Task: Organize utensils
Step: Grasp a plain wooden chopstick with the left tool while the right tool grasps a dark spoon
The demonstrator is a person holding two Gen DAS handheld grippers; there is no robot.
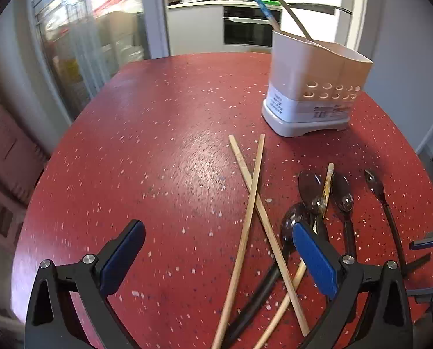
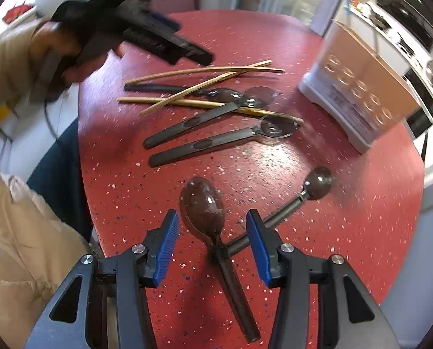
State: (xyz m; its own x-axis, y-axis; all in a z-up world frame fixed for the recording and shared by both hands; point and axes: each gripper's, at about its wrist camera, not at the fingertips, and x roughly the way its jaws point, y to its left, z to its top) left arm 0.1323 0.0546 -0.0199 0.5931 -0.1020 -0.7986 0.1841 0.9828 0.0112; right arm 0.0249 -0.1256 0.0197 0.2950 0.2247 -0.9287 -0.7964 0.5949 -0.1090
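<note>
Two grippers are seen over a red speckled table [image 1: 146,133]. The left gripper [image 1: 219,258] is spread wide, with nothing pinched; crossed chopsticks [image 1: 252,203] lie on the table between its blue pads [image 1: 123,258], well clear of the left pad, and their lower ends pass just beside the right pad. No contact with either pad is made out.

The right gripper [image 2: 213,244] is held about half open, pointed steeply down. A dark spoon [image 2: 205,203] lies on the table between its pads [image 2: 165,244], bowl ahead of the fingertips, handle running back under the gap. Neither pad is seen touching it, so nothing is gripped. A second spoon [image 2: 318,186] lies to the right, its handle passing behind the right pad and meeting the first spoon's neck.

Counts from the right wrist view: five spoons in all, three of them farther back among the sticks [image 2: 205,71]; four chopsticks are counted, though blur and overlap make that count uncertain.

A white caddy [image 1: 312,87] stands upright at the far right of the table, well apart from both grippers. Two utensils [image 1: 292,14] are seen leaning out of its top in the left wrist view.

The left gripper is also seen in the right wrist view, blurred, held by a hand [image 2: 71,55] in a beige sleeve [image 2: 10,67].
</note>
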